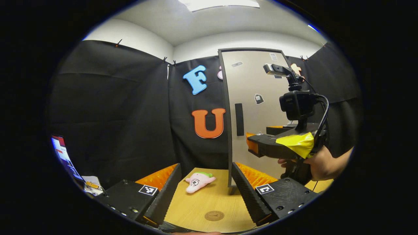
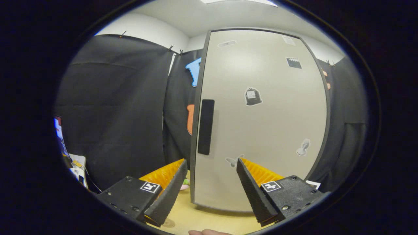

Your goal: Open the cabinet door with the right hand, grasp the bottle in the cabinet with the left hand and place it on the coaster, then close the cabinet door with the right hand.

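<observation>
Cabinet door (image 2: 261, 120) closed: smooth grey panel, slim dark vertical handle (image 2: 206, 126). Right gripper (image 2: 209, 189) spread wide before it, ribbed fingers clear of the handle. Left gripper (image 1: 206, 192) released above the round coaster (image 1: 214, 215) on the wood-grain table (image 1: 209, 202).

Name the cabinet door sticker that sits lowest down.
The pale winged sticker beside the right claw, below the handle; the dark bag sticker and the others sit higher on the door.

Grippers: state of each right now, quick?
Left gripper: open, holding nothing, above the table.
Right gripper: open, holding nothing, facing the closed cabinet door near its handle.
</observation>
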`<state>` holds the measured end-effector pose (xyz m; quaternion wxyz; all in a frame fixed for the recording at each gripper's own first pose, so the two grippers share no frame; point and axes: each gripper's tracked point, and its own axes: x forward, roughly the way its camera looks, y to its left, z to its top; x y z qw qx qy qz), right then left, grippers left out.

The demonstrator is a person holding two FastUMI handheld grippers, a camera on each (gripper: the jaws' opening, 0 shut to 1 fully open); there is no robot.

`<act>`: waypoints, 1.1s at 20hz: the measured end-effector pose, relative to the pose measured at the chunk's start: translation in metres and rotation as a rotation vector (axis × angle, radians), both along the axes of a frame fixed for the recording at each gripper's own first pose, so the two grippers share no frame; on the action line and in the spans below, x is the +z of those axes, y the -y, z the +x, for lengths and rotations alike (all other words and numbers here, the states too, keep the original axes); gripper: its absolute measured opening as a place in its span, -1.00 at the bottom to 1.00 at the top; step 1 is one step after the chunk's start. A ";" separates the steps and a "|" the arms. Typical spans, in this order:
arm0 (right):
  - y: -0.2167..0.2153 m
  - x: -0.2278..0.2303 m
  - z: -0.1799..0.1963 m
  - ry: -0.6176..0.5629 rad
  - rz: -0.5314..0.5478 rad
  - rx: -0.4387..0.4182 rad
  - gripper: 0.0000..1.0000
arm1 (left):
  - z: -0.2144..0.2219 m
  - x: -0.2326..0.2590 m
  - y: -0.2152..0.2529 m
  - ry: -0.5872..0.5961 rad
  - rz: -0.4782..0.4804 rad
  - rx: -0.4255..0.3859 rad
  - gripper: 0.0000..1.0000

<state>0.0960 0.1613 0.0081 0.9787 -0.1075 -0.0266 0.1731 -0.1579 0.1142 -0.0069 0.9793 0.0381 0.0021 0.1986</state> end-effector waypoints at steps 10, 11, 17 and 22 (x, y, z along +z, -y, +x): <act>-0.058 0.032 0.084 0.116 -0.062 -0.082 0.82 | -0.036 -0.015 -0.041 -0.027 -0.028 0.114 0.86; -0.054 0.034 0.086 0.133 -0.082 -0.114 0.32 | -0.040 -0.018 -0.046 -0.031 -0.038 0.122 0.86; -0.053 0.032 0.074 0.020 -0.029 -0.094 -0.53 | -0.038 -0.030 -0.054 -0.050 -0.075 0.088 0.87; -0.051 0.036 0.012 -0.028 -0.024 0.010 -0.58 | -0.018 -0.031 -0.048 -0.039 -0.087 -0.004 0.87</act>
